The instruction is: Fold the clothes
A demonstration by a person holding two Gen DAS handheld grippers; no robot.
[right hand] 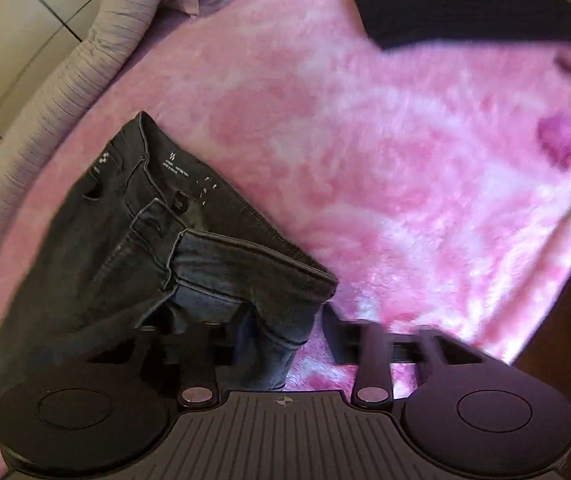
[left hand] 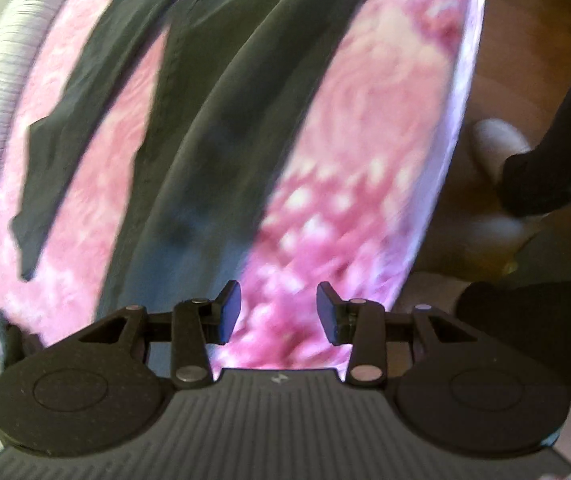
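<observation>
Right under my right gripper (right hand: 285,332) the fingers stand apart, empty, straddling the waistband corner of the dark jeans (right hand: 189,240). Denim: heavy, stiff at the seams, floppy elsewhere, so I judge the thick waistband the surest hold. My left gripper (left hand: 278,312) gapes wide too, holding nothing, over the pink fluffy blanket (left hand: 325,200), the legs of the jeans stretching away just beside it. Beyond, a folded black garment (right hand: 465,4) lies well apart; nothing blocks me.
</observation>
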